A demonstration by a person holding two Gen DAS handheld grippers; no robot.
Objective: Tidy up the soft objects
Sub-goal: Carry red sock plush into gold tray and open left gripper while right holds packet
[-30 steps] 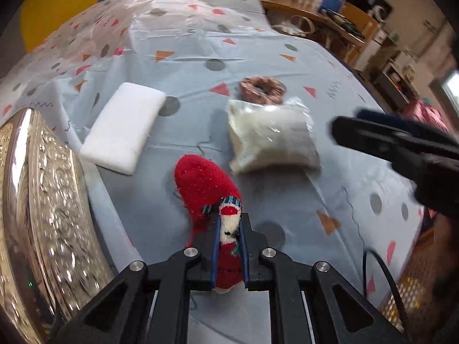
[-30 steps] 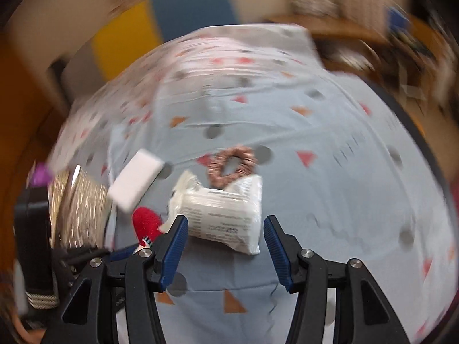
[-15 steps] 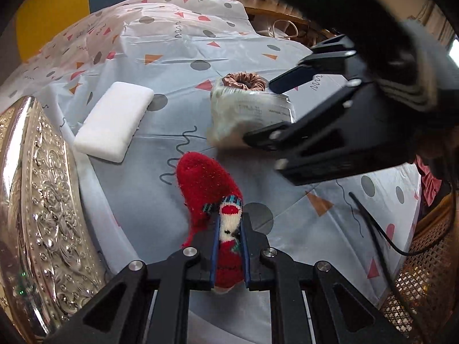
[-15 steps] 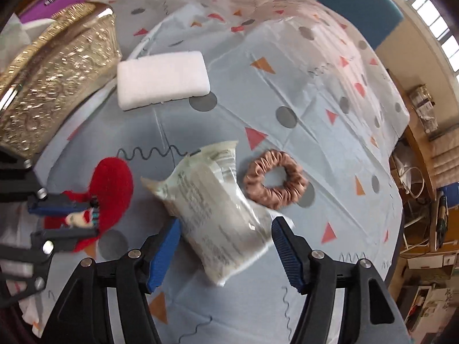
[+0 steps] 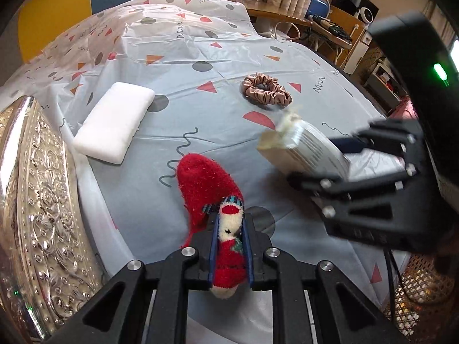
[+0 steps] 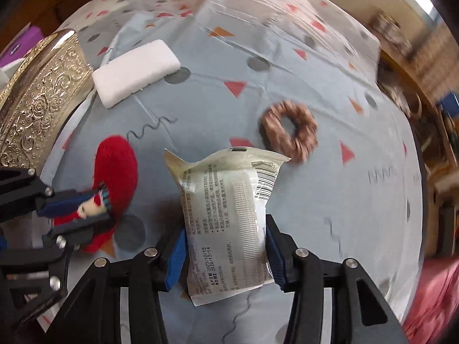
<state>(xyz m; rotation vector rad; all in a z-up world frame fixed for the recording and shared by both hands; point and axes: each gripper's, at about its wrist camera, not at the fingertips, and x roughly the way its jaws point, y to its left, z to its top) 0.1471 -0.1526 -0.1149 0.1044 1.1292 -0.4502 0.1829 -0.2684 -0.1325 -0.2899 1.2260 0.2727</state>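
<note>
My left gripper (image 5: 231, 229) is shut on the cuff end of a red sock (image 5: 203, 180) with a snowman pattern; the toe rests on the patterned tablecloth (image 5: 200, 109). My right gripper (image 6: 225, 246) is closing its jaws on a white plastic packet (image 6: 223, 189), and the blue pads press on both of its long sides. In the left wrist view the packet (image 5: 307, 152) is tilted, with its far end off the cloth. A brown satin scrunchie (image 6: 289, 132) lies just beyond the packet. A white foam block (image 6: 134, 71) lies at the far left.
An embossed gold box (image 5: 37, 215) stands at the left edge of the table, close to the sock and the foam block. A purple item (image 6: 17, 46) sits behind it. Shelves and clutter stand beyond the table's right side.
The right gripper has come down over the packet and narrowed its jaws onto it; the packet has turned and its end has lifted. The left gripper and the sock have stayed put.
</note>
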